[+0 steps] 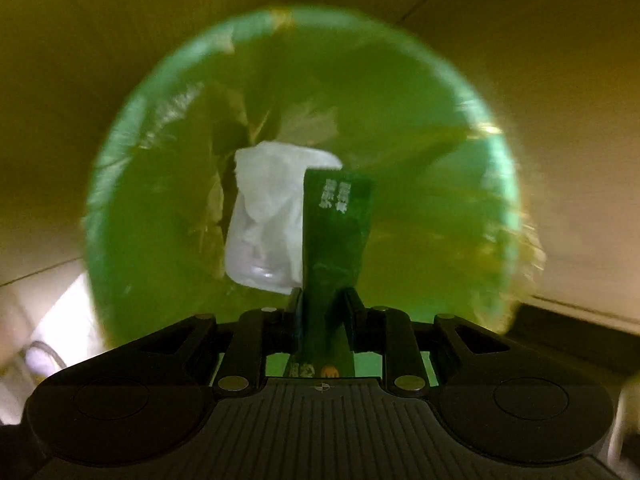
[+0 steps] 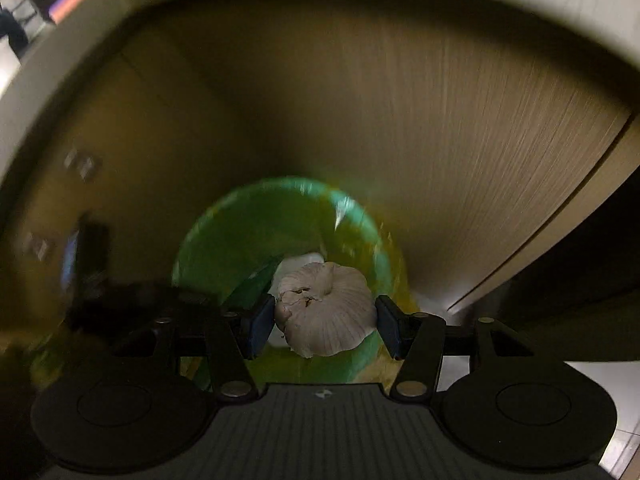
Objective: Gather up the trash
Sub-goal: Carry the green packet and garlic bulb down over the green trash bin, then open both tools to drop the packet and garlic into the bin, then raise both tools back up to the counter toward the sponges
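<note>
A bin lined with a green bag gapes below both grippers, its mouth wide to take whatever is dropped; behind it stand wood-grain cabinet panels. A crumpled white wrapper already lies inside. The right gripper pinches a garlic bulb between its pads, poised over the near rim, apparently for release into the bag. The left gripper, pointing steeply down over the centre of the opening, holds a dark green packet upright between nearly closed jaws, seemingly also about to drop.
</note>
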A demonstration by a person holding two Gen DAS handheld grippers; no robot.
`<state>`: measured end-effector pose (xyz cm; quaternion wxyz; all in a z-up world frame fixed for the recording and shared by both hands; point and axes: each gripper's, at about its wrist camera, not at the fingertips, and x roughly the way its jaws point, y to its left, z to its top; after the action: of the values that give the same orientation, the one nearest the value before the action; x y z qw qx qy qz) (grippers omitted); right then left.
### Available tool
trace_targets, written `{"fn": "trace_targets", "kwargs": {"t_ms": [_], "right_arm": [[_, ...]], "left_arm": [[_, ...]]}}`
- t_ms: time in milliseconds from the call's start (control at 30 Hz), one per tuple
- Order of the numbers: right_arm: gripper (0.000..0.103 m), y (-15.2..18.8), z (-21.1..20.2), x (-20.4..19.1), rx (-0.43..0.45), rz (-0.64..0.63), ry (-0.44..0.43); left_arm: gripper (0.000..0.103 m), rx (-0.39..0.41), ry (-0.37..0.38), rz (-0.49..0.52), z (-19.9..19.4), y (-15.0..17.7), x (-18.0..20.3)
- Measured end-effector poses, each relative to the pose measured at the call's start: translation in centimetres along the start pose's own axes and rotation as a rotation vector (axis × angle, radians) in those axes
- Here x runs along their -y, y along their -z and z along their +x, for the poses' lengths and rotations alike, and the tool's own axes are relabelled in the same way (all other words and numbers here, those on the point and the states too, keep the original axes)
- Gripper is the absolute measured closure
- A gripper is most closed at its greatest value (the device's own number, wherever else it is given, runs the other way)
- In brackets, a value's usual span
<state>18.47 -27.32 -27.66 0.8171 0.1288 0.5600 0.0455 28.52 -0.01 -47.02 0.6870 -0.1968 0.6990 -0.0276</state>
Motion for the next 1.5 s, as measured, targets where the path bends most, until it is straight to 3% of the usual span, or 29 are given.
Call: {"fn": "trace_targets", "kwargs": {"t_ms": [100,233,400,667,800,900,1133,1267,1367,1500], "right_arm": [[0.048,1.0,1.8,0.4,-0.040,-0.021,-0.005],[0.048,1.2,3.2,-0.1,-0.076,-0.038,0.003],[0.048,0.9,4.7,-1.0,-0.102,-0.064,-0.025],[0.048,-2.3,9.5,-4.1,-0.167,-0.029,-0.106],[0.045,-3.1,6.5,-4.9,-0.127,-0.024,-0.130],[0.045,-3.7,3.5,-4.9,-0.086,-0.024,-0.097],[0.045,-5.4,-5.3,-5.7,0.047,-0.049,0.086],[0.043,-6.6,-10.5,-7.7,0.158,-0.068,0.081],[0.040,-7.6,-13.6,-10.0,0.244,-0.087,0.052],[0.035,-9.0,-17.0,-14.1,0.350,-0.169,0.099]], "left_arm": [[0.076,0.015,-0.001,0.000,2.1,-0.8,-0.4],[0.076,0.067,0.009,0.057,1.6,-0.2,-0.4],[0.076,0.144,0.053,0.052,-3.2,3.7,-1.8],[0.076,0.148,0.149,0.105,-10.5,8.8,-1.8],[0.076,0.169,0.196,0.182,-14.8,9.3,-0.7],[0.076,0.203,0.215,0.250,-18.7,9.2,1.0],[0.076,0.439,0.260,0.313,-30.7,5.9,5.2],[0.076,0.569,0.247,0.342,-36.0,3.1,7.3],[0.076,0.615,0.229,0.284,-38.1,0.7,8.0],[0.076,0.695,0.314,0.308,-39.3,-2.0,8.1]]}}
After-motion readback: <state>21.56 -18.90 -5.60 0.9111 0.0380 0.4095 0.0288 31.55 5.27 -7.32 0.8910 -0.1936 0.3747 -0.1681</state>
